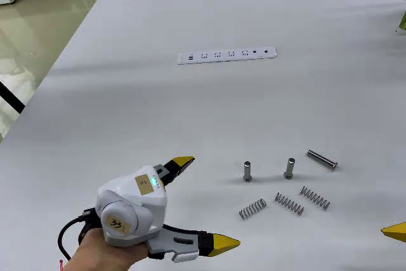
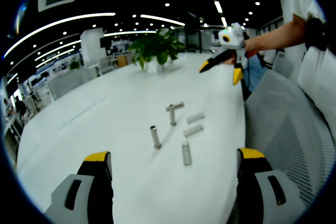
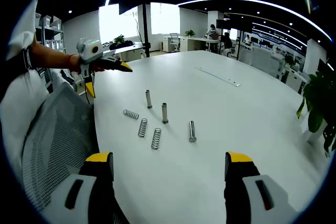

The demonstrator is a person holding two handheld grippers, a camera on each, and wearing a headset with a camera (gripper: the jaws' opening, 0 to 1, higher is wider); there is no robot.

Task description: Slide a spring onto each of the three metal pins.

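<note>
White tabletop (image 1: 127, 106) carried a white power strip (image 1: 227, 55). Nearer us than that strip, two pins (image 1: 247, 171) stood upright and a third pin (image 1: 322, 160) lay flat to their right. Three springs (image 1: 289, 203) lay loose, nearer still, touching no pin. We held the left gripper (image 1: 204, 202) well this side of the strip, its jaws spread wide and empty. On the right gripper (image 3: 169, 158) the jaws gaped wide too, holding nothing. Tan stickers (image 1: 145, 183) on the left gripper bore marks we could not read.

My right gripper (image 1: 396, 231): head view's edge cuts all but one yellow tip. Hand (image 1: 101, 255) behind my left gripper (image 1: 206, 201): wrist cut off.
</note>
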